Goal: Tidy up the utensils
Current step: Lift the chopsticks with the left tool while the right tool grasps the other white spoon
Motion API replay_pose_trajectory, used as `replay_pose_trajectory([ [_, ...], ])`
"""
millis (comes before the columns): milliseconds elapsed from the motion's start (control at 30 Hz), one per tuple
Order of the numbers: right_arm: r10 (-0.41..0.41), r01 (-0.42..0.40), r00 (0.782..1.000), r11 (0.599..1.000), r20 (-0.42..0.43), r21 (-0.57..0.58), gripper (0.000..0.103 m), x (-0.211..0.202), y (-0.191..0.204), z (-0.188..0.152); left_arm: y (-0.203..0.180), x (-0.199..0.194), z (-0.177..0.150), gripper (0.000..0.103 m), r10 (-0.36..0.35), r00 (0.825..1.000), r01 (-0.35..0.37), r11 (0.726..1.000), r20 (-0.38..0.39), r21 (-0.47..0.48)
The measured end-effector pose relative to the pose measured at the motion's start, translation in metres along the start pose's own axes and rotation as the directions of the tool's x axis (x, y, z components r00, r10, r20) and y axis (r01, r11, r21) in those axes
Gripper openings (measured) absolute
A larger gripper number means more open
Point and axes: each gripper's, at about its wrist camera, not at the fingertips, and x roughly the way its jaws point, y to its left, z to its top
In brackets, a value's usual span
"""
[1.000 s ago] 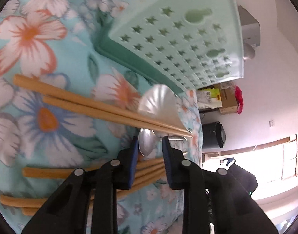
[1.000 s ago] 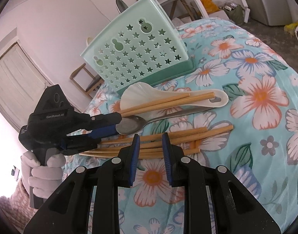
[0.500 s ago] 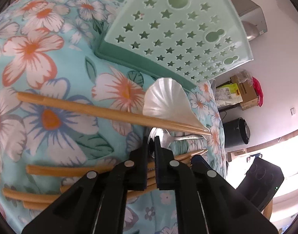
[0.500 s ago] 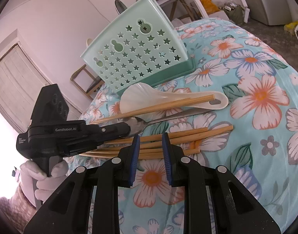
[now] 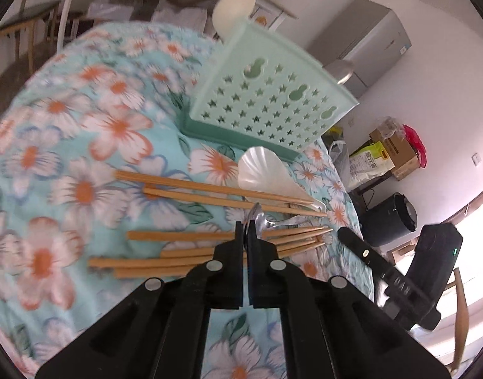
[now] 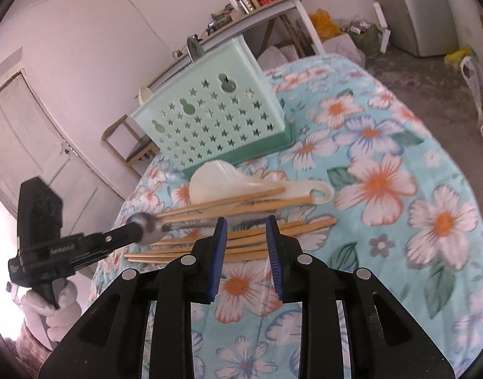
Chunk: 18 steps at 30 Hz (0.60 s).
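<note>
**Metal spoon pinched and lifted off the floral bench**

Nearest the left wrist camera, left tongs (image 5: 246,230) now pressed together on the bowl of the metal spoon (image 6: 148,225), where a second ago stood spread around it on the cloth. Seen from the right, spoon bowl raised clear of the bench (image 6: 399,189), handle trailing back over the sticks and blurred. Right tongs (image 6: 245,243) low above the nearer bundle of chopsticks (image 6: 241,246), jaws opening, nothing between them. Just beyond, two more chopsticks (image 5: 210,191) lying across the white ladle (image 5: 263,170), untouched. Farther on, mint basket (image 5: 266,94) with star cut-outs upright on its darker tray, one pale utensil already poking from its top. Pickup looks done; likely next a carry to the basket. Thin grip on a smooth bowl could slip or swing. Chopsticks and ladle all left to sort.
</note>
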Motion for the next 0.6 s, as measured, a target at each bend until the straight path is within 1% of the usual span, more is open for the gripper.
replay_pose_trajectory([
  [100, -0.01, 0.01, 1.0, 1.0, -0.001, -0.02, 0.026, 0.0, 0.008, 0.007, 0.008, -0.017, -0.006, 0.001, 0.016, 0.999, -0.016, 1.0, 0.05, 0.006],
  [167, -0.002, 0.002, 1.0, 0.999, -0.008, -0.036, 0.026, 0.002, 0.013, 0.014, 0.015, -0.031, -0.01, 0.001, 0.029, 0.996, -0.029, 1.0, 0.089, -0.002],
  [267, 0.01, -0.012, 1.0, 0.997, -0.028, -0.082, 0.026, 0.015, 0.027, 0.025, 0.026, -0.046, -0.014, 0.001, 0.051, 0.989, -0.049, 0.999, 0.135, -0.014],
  [367, 0.012, -0.02, 0.998, 0.993, -0.067, -0.12, 0.024, 0.039, 0.039, 0.037, 0.035, -0.057, -0.017, 0.001, 0.069, 0.982, -0.065, 0.997, 0.175, -0.029],
  [500, -0.01, -0.006, 0.992, 0.991, -0.123, -0.133, 0.022, 0.074, 0.043, 0.048, 0.046, -0.075, -0.02, 0.001, 0.047, 0.969, -0.036, 0.998, 0.244, -0.047],
  [600, -0.047, 0.025, 0.985, 0.991, -0.167, -0.133, 0.021, 0.094, 0.039, 0.05, 0.052, -0.089, -0.022, 0.001, 0.022, 0.953, -0.007, 0.999, 0.303, -0.051],
])
